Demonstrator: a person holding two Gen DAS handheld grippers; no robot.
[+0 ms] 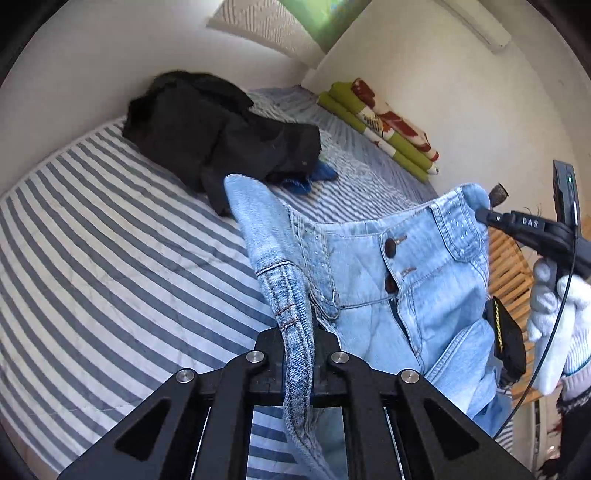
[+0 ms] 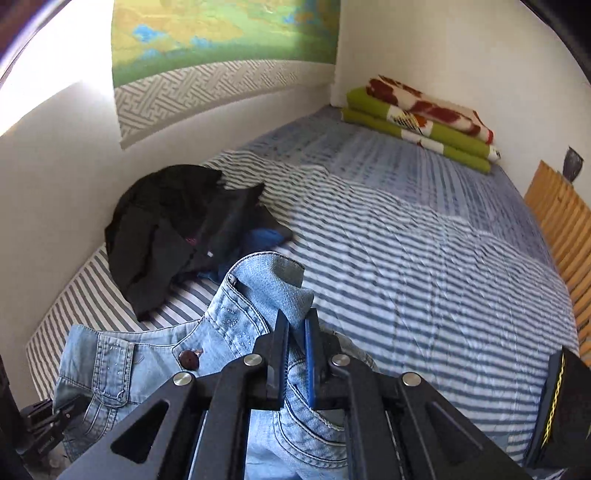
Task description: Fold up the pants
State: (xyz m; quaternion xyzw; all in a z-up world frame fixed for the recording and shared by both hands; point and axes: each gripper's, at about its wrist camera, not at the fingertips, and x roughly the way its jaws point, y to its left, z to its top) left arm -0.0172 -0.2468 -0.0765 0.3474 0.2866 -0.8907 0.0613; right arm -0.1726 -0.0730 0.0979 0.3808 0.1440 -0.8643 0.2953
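Jeans point(image 1: 369, 266) are hanging above the striped bed point(image 1: 110, 240), the left gripper point(image 1: 299, 332) and right gripper point(image 2: 295, 332) each clamping the waistband. Black clothes point(image 2: 166, 229) and a folded blanket point(image 2: 417, 122) are lying by the white walls point(image 2: 55, 166).

1. Home bedroom. A bed point(image 2: 424, 266) fills most of the room, made up with a blue-and-white striped quilted cover.
2. A folded blanket point(image 2: 421, 118), green with red and white patches, sits at the far end against the wall.
3. A heap of dark clothes point(image 2: 166, 225) lies loose on the cover near the side wall.
4. Plain white walls; a landscape picture point(image 2: 225, 33) with a patterned border hangs above the bed.
5. Wooden slats point(image 2: 565, 229) run along the bed's open side.
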